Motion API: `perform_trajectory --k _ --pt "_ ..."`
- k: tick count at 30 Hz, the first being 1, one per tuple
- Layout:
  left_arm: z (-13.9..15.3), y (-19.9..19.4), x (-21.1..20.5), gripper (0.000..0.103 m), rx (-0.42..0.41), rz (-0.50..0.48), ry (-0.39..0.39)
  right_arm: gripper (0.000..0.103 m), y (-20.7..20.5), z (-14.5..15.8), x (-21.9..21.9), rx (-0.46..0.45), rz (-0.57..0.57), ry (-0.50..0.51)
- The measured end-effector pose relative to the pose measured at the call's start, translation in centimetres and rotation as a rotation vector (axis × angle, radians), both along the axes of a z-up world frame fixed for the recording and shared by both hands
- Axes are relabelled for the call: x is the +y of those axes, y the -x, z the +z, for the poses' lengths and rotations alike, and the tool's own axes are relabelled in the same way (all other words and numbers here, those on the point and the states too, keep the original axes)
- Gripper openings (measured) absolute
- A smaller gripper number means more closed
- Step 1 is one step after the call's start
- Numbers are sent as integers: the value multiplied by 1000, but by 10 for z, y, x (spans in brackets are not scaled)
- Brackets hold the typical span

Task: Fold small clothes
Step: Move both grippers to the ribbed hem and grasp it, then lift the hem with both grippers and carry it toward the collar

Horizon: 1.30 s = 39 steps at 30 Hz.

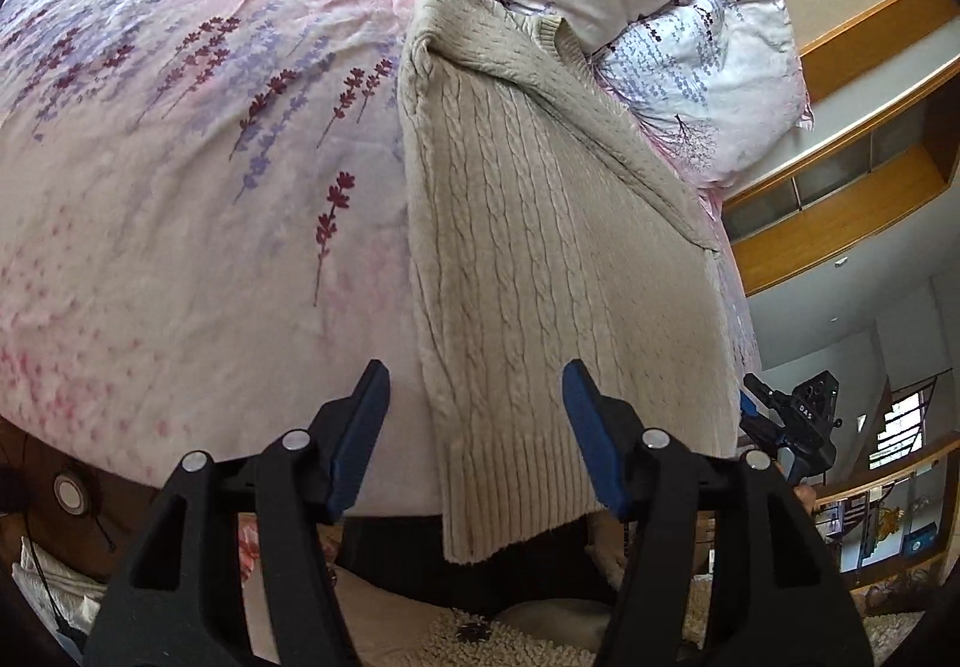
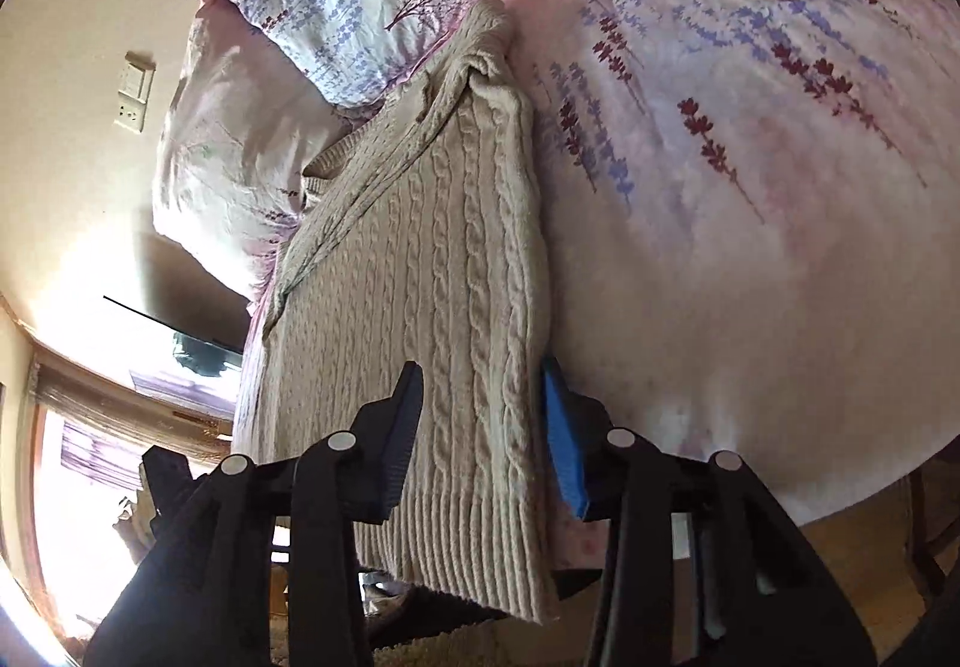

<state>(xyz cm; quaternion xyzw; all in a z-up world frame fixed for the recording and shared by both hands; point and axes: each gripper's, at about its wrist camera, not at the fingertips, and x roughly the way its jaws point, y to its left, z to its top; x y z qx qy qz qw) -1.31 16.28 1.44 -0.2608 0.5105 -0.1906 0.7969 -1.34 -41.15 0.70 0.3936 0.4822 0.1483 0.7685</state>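
Note:
A beige cable-knit sweater [image 1: 540, 247] lies lengthwise on the pink floral bed cover [image 1: 180, 156], its sides folded in and its ribbed hem [image 1: 516, 487] hanging over the near bed edge. My left gripper [image 1: 477, 385] is open, its jaws straddling the hem's left corner without closing on it. In the right wrist view the sweater [image 2: 420, 259] fills the middle. My right gripper [image 2: 483, 385] is open, its jaws either side of the hem's right edge [image 2: 480, 535]. The right gripper also shows in the left wrist view [image 1: 792, 415].
Floral pillows [image 1: 708, 54] lie at the far end of the bed, by the sweater's neck. A wooden shelf unit [image 1: 852, 175] stands to the right. A fluffy rug [image 1: 498, 643] covers the floor below the bed edge. A bright window [image 2: 66, 463] is at the left.

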Motion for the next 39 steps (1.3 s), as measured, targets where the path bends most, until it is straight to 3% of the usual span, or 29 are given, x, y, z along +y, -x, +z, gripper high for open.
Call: perform_trajectory --k 3,5,10,17,19,22,31,39 --pt "-1 12 -5 58 12 -24 39 35 4 -3 9 6 31 -51" --pt "-5 17 -7 53 31 -30 77 33 6 -2 18 -1 70 -61" --pt "-14 24 -16 30 73 -38 135 26 10 3 32 -14 117 -76" --pt "-19 20 -25 22 94 -44 151 20 15 4 38 -18 136 -72" --pt "-21 17 -28 12 113 -47 146 14 15 6 41 -29 146 -63" --pt "-23 16 -32 7 124 -41 142 9 14 16 44 -73 144 -38" --pt "19 3 -14 6 -56 31 128 8 10 62 36 -305 38 38" --pt "78 -26 -11 6 -283 64 -3 8 1 97 35 -472 -64 193"
